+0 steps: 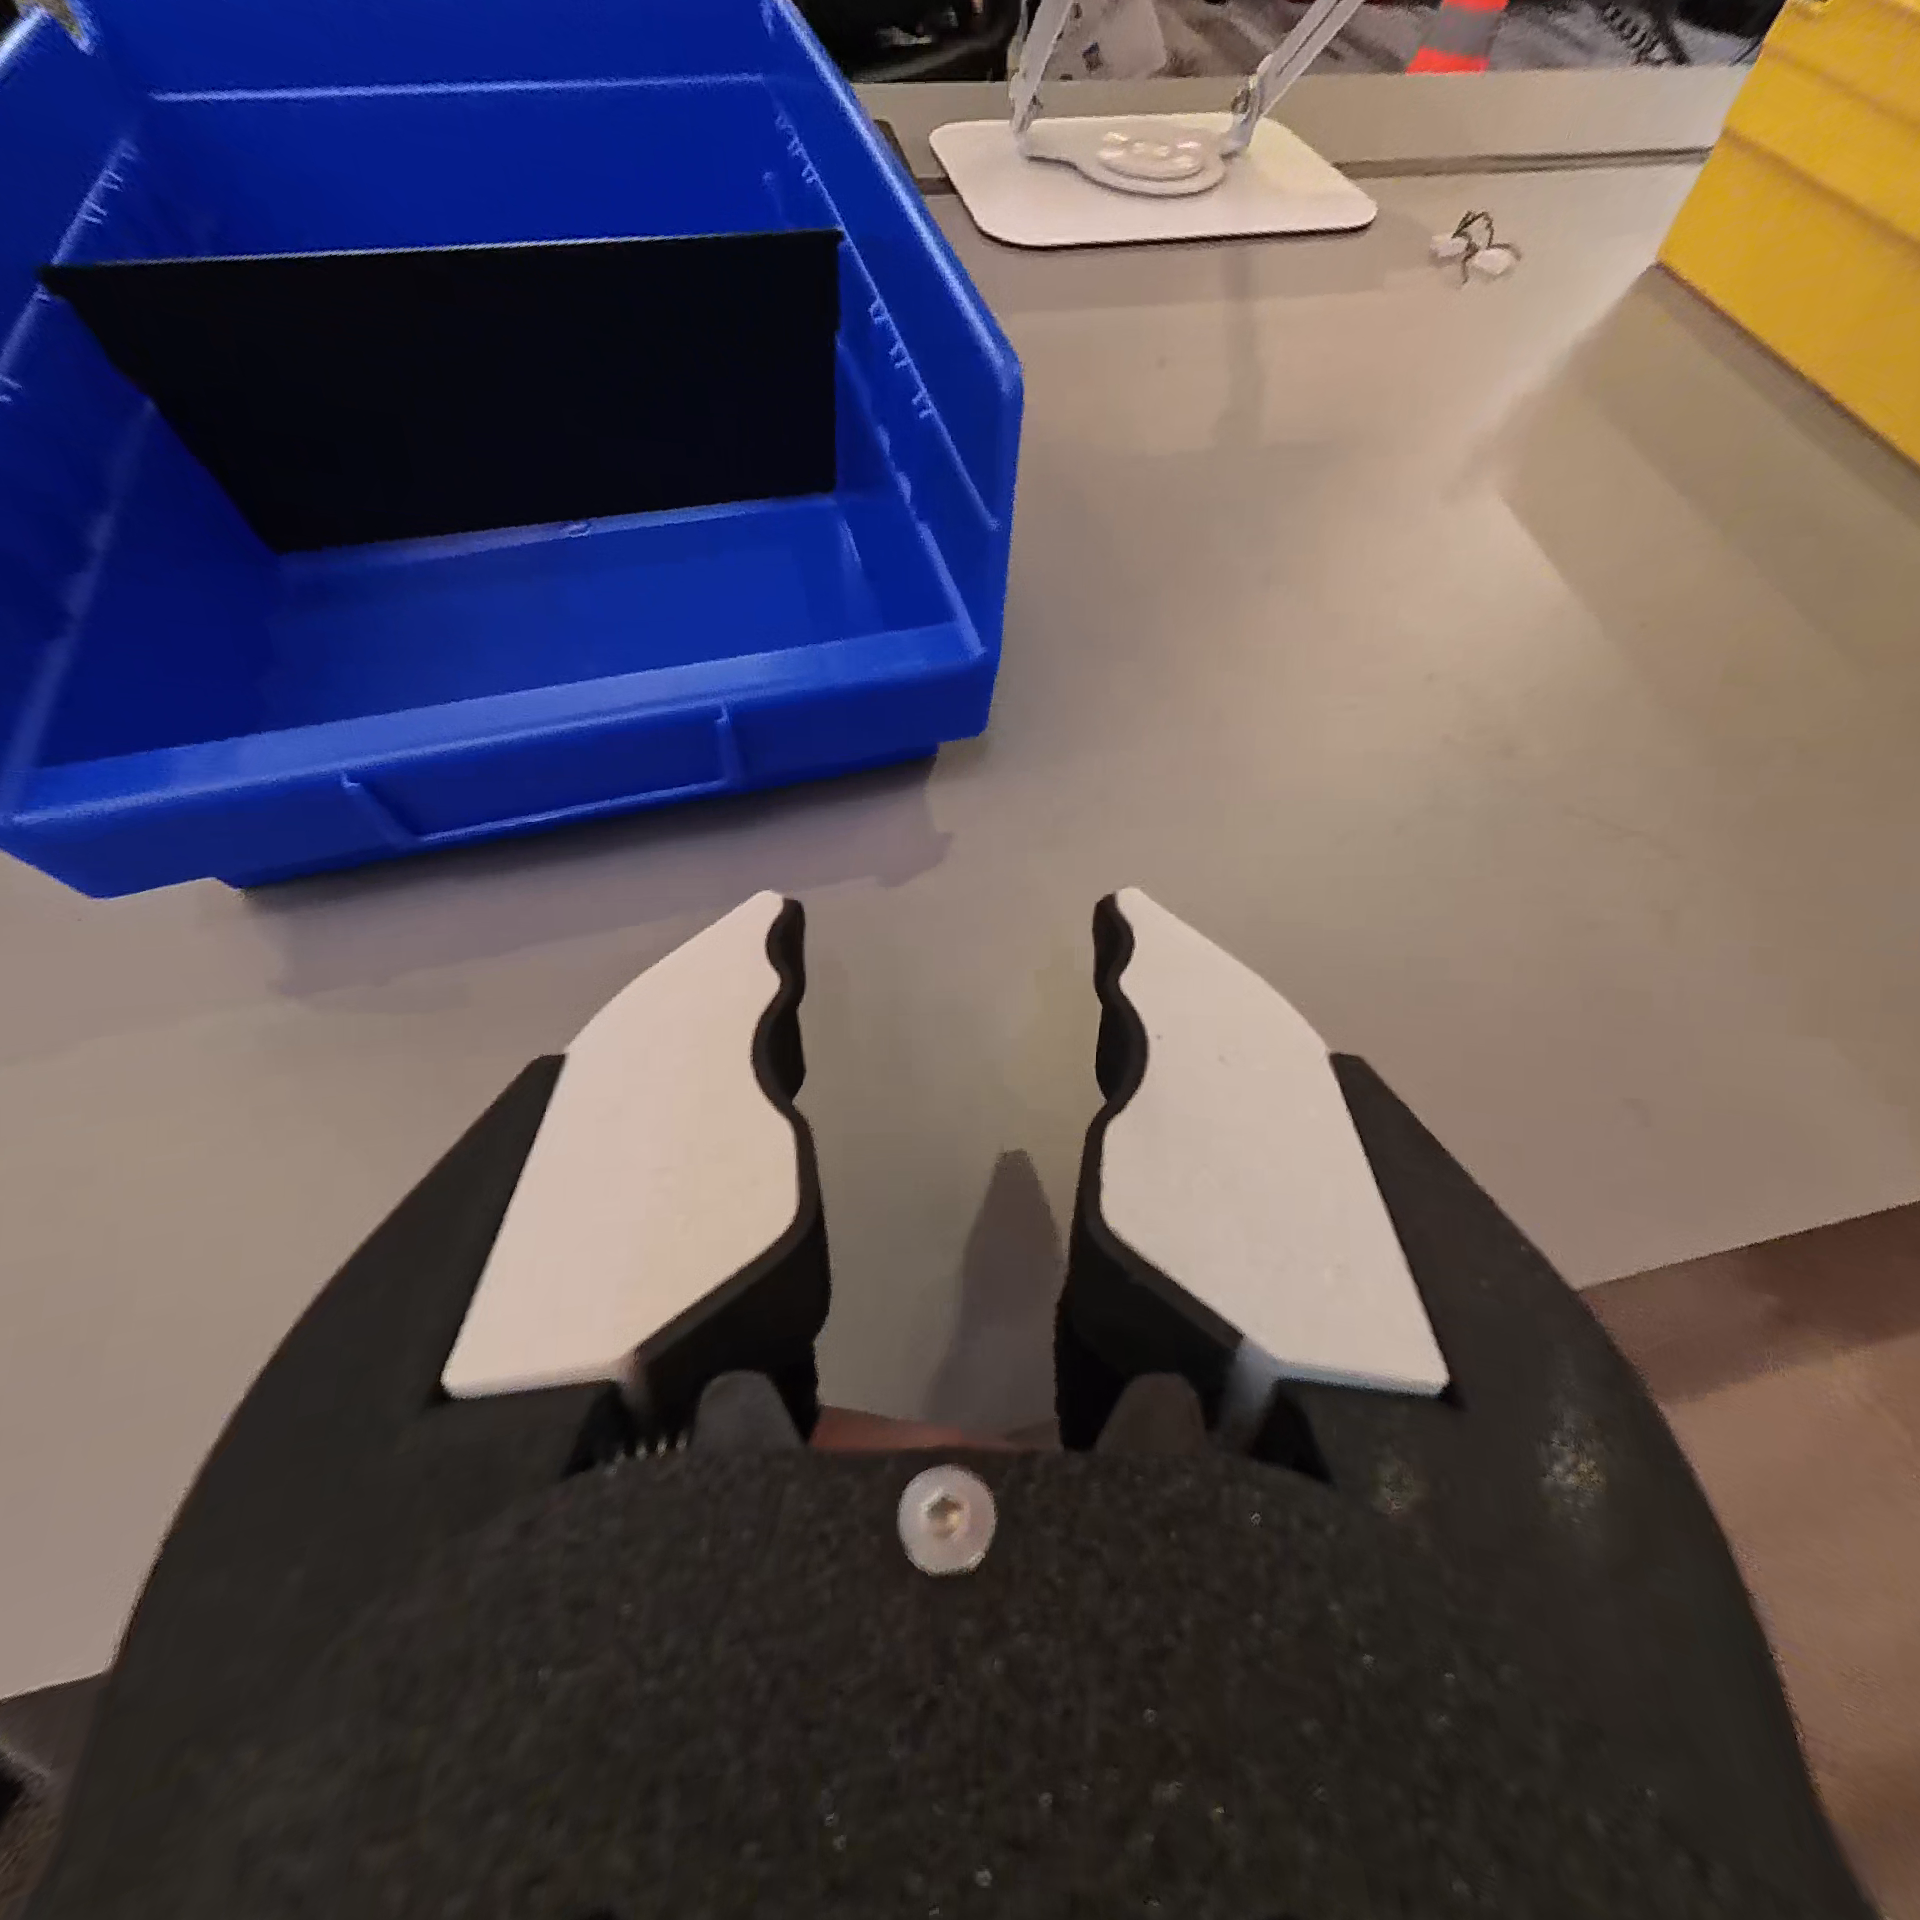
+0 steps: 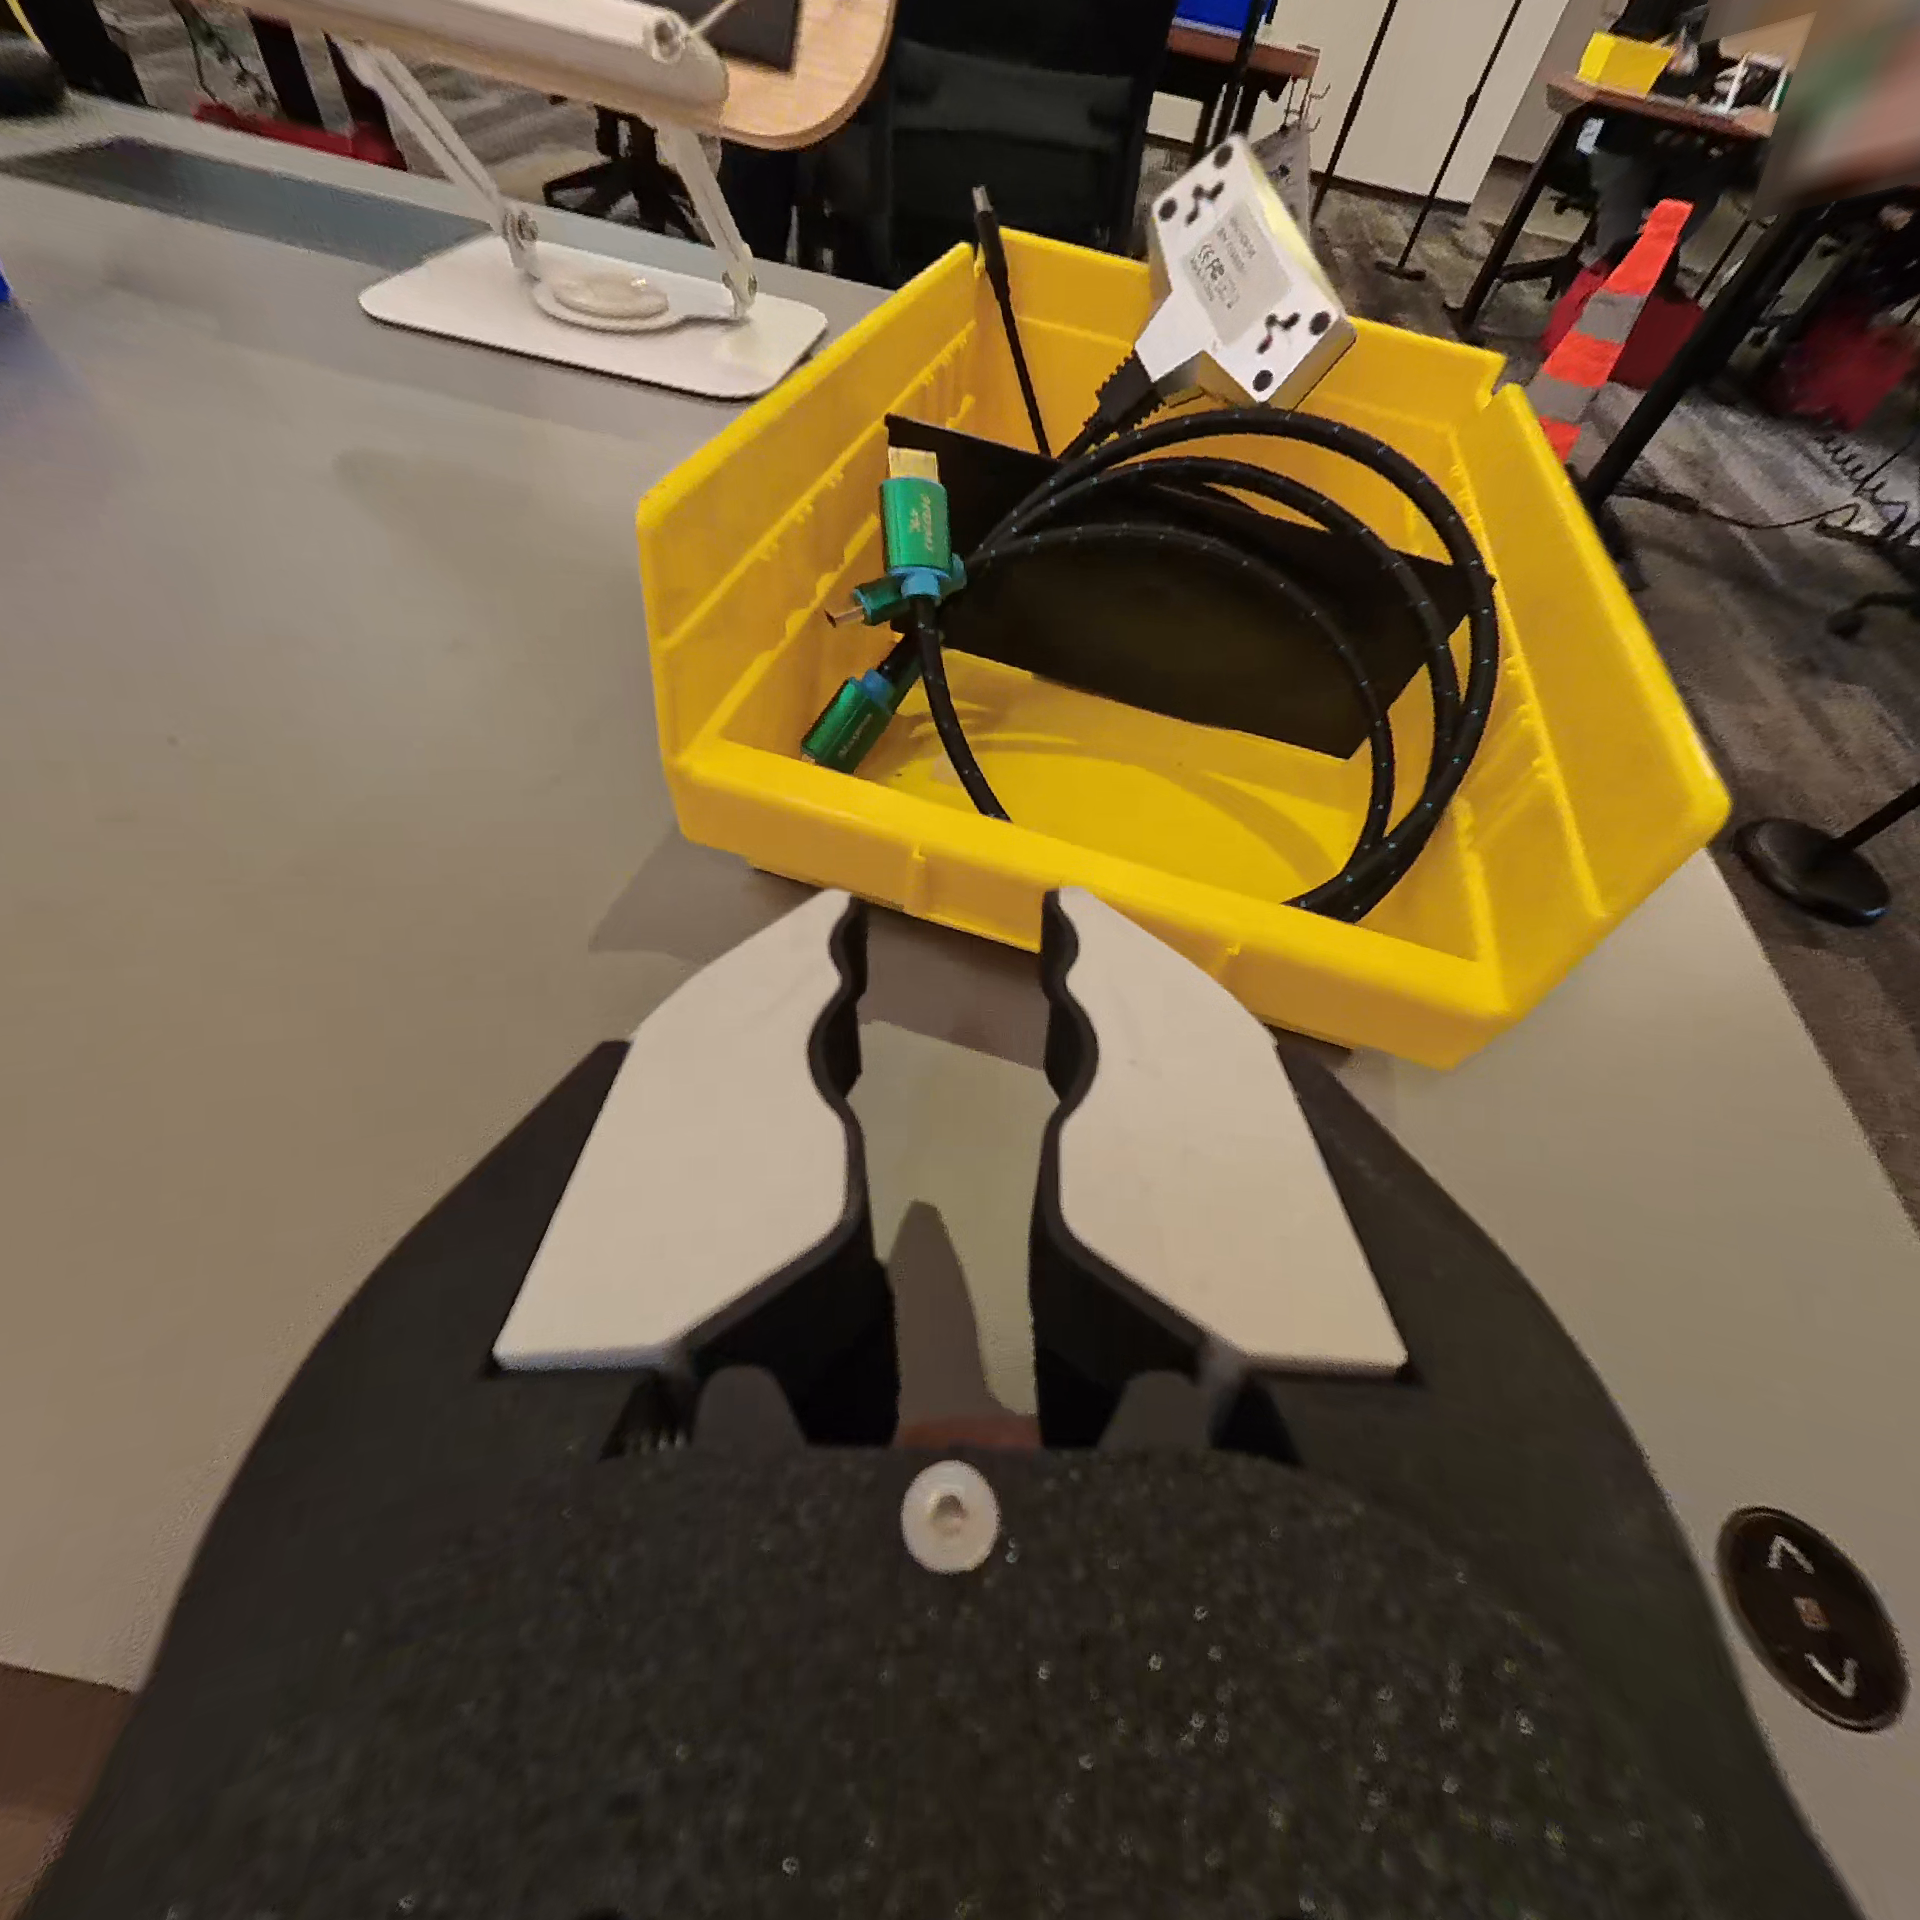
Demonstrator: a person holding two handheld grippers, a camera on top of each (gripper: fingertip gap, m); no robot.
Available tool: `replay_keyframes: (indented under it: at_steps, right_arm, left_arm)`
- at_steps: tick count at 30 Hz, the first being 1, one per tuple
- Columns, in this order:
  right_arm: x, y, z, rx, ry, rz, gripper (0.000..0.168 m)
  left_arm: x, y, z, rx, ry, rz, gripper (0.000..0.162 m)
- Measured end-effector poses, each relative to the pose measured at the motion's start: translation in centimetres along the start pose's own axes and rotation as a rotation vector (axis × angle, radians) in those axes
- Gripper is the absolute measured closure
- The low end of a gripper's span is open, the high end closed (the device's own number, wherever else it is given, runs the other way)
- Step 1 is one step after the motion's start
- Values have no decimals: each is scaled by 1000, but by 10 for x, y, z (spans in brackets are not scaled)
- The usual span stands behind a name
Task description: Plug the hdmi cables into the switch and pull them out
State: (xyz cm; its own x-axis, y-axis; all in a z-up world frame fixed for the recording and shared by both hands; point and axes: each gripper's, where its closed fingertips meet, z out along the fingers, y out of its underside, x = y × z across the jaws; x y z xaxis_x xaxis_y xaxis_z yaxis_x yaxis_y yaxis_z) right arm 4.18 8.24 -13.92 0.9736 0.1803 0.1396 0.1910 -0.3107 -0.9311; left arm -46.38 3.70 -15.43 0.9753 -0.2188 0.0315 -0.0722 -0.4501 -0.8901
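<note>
In the right wrist view a yellow bin (image 2: 1091, 862) stands on the grey table and holds a coiled black braided HDMI cable (image 2: 1444, 623) with green plugs (image 2: 914, 520). The silver switch (image 2: 1242, 296) leans on the bin's far rim, its underside showing, with a black cable plugged into it. My right gripper (image 2: 951, 914) is open and empty, just short of the bin's near wall. In the left wrist view my left gripper (image 1: 948, 920) is open and empty above the table, near a blue bin (image 1: 499, 748) with a black divider (image 1: 499, 384).
A white stand base (image 1: 1153, 182) sits at the table's far side and shows in the right wrist view (image 2: 592, 312) too. The yellow bin's side (image 1: 1818, 239) is at the right of the left wrist view. A round black desk control (image 2: 1803, 1631) lies near the table's front edge. Across from one pair of fingers to the other is roughly 50 cm. My right tips are roughly 30 cm from the silver switch (image 2: 1242, 296).
</note>
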Motion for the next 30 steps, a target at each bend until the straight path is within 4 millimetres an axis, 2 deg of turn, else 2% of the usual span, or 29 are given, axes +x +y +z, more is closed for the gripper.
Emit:
replay_keyframes:
  at_steps: [3, 7, 15, 17, 19, 22, 23, 26, 27, 30]
  right_arm:
    - [-2, 1, 1, -5, 8, -40, 138]
    - [-8, 0, 5, -6, -23, -9, 139]
    - [-5, 1, 7, -11, -17, 3, 138]
    - [-4, -1, 7, -1, -2, -22, 134]
    - [-18, -8, 10, 31, -28, -38, 122]
    - [-71, -24, 28, 55, -205, -22, 97]
    - [-82, -29, 36, 42, -216, -42, 92]
    - [-95, -47, 60, 42, -135, -78, 92]
    - [-97, -50, 66, 33, -109, -69, 86]
    - [-99, -54, 73, 13, -72, -16, 85]
  left_arm:
    - [-3, 3, 1, -15, -11, -7, 108]
    - [-8, 8, 0, -32, -22, -20, 109]
    - [-10, 11, -1, -46, -26, -25, 109]
    - [-8, 11, 0, -48, -21, -22, 109]
    - [-8, 11, 1, -51, -22, -17, 109]
    - [-4, 13, 4, -63, -7, -9, 109]
    - [-1, 14, 5, -69, 5, -5, 109]
    - [13, 15, 7, -67, 42, 5, 107]
    - [20, 16, 9, -72, 59, 9, 106]
    - [55, 14, 20, -85, 129, 60, 105]
